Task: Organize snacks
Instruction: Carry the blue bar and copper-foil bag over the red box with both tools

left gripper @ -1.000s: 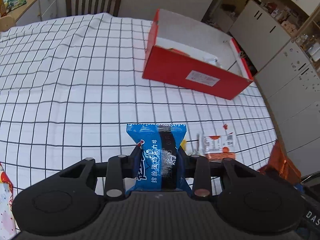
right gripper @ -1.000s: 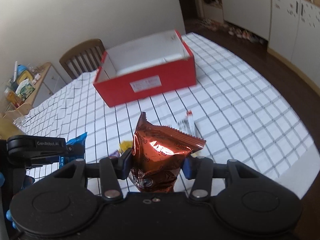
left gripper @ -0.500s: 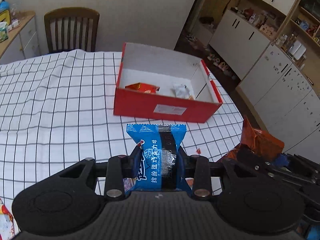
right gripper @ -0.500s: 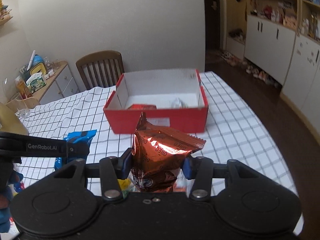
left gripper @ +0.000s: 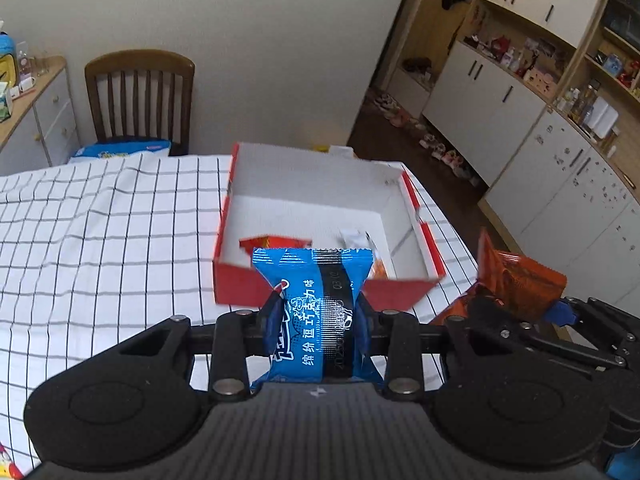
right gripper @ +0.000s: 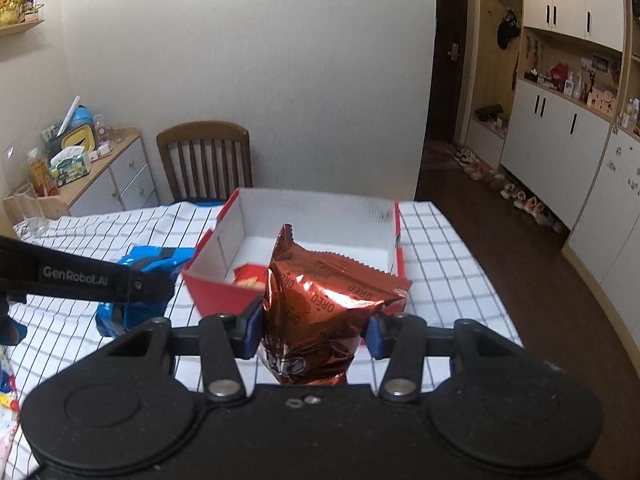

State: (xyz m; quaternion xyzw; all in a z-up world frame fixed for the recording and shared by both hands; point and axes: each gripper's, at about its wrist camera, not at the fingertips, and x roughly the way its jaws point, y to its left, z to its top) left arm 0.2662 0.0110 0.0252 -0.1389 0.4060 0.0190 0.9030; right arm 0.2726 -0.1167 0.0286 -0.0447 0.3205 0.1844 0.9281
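My left gripper (left gripper: 316,312) is shut on a blue snack packet (left gripper: 316,300) and holds it in the air just before the near wall of a red box (left gripper: 236,284) with a white inside. My right gripper (right gripper: 312,320) is shut on a shiny copper Oreo packet (right gripper: 320,304), also held in front of the red box (right gripper: 208,284). The box holds a red packet (left gripper: 272,242) and a white packet (left gripper: 356,238). The copper packet (left gripper: 516,280) shows at the right of the left wrist view, and the blue packet (right gripper: 152,258) at the left of the right wrist view.
The box stands on a table with a white black-checked cloth (left gripper: 100,232). A wooden chair (left gripper: 140,96) stands behind the table with a blue bag (left gripper: 120,148) on its seat. A sideboard (right gripper: 100,176) is at the left, white cupboards (left gripper: 520,120) at the right.
Both grippers have risen and moved toward the red box with their packets. The box is closer and its inside shows more fully.
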